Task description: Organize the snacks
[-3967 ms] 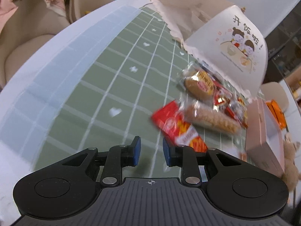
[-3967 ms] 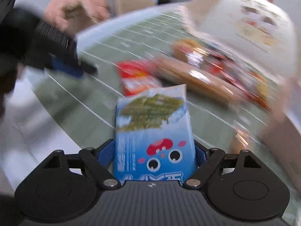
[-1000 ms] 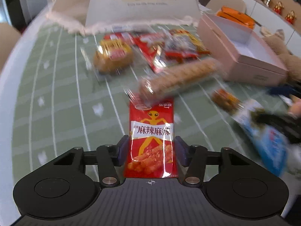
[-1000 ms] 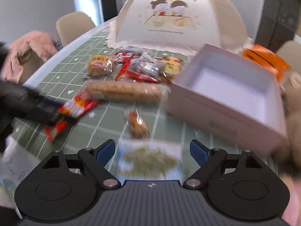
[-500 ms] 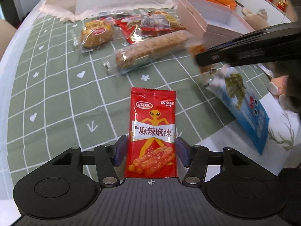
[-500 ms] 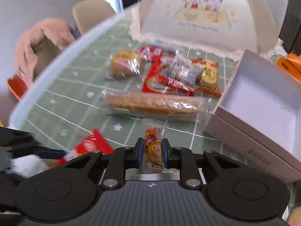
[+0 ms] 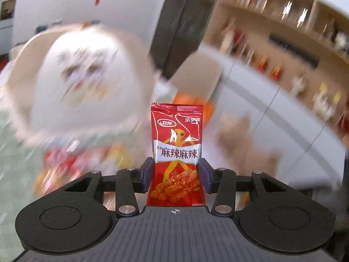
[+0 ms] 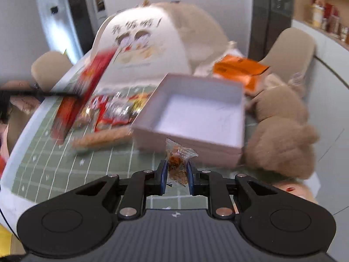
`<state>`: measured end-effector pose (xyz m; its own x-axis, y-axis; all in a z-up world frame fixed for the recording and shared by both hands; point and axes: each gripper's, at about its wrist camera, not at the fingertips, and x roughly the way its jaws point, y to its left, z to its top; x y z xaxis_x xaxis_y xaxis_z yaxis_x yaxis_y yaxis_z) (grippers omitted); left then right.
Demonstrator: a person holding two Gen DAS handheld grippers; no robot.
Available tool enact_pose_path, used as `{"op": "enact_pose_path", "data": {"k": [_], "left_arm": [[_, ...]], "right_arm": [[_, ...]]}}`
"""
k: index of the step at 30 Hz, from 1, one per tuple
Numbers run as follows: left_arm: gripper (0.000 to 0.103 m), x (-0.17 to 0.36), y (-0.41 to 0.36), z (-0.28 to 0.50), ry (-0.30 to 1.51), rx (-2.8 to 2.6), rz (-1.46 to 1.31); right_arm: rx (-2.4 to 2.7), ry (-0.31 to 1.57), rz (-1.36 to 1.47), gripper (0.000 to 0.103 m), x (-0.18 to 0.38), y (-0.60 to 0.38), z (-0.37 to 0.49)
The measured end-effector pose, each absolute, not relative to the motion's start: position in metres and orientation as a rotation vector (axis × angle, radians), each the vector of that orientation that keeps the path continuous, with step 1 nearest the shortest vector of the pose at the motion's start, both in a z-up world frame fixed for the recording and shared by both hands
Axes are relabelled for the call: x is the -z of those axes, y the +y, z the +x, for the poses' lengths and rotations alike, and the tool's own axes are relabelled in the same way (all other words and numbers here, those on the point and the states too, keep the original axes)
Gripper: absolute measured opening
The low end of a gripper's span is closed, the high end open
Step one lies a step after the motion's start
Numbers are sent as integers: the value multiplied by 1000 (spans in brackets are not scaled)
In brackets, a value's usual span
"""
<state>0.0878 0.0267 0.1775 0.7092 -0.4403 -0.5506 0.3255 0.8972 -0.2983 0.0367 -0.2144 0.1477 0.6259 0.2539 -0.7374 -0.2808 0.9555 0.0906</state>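
My left gripper (image 7: 175, 175) is shut on a red spicy-strip snack packet (image 7: 176, 150) and holds it upright in the air; the scene behind is blurred. The packet also shows in the right wrist view (image 8: 85, 93), raised at the left. My right gripper (image 8: 176, 175) is shut on a small clear-wrapped orange snack (image 8: 177, 160) above the table, just in front of the open pink box (image 8: 218, 144), whose inside looks empty. More snacks (image 8: 115, 111) and a long biscuit pack (image 8: 100, 138) lie left of the box.
A white domed food cover (image 8: 141, 50) stands at the back of the green checked tablecloth (image 8: 65, 170). A brown plush bear (image 8: 281, 144) lies right of the box, an orange package (image 8: 240, 72) behind it. Chairs stand around the table.
My left gripper has lifted the red packet off the table and tilted upward. My right gripper has raised the small orange snack toward the pink box.
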Motion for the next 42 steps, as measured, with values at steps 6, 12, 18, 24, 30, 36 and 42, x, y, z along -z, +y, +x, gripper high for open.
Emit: {"op": "enact_pose_path", "data": {"k": [6,12,18,24,30,36,42], "left_arm": [[50,-166,20,133,651,422,-329],[50,-113,65,94,747,324,-382],[50,-84,114,68,819,166,-422],[50,-81,141,78,840,72,-416],[50,-68,110,137,859,108,-352],[51,-45,73,194,878,103,-194],[48,-34,60,203,864,94,-64]], "right_arm": [[-255,797,-39,19,-167,-221,46],[-245,738,-17,19,-200,-229,88],[-215,702,-64,63,-215,-208,160],[-395,824,1,70,-177,-175,143],[-431,987,-57,70,-109,-153,83],[-371,1075,-139,70,-75,-155,38],[-331,1082,-177,70,-70,-158,27]]}}
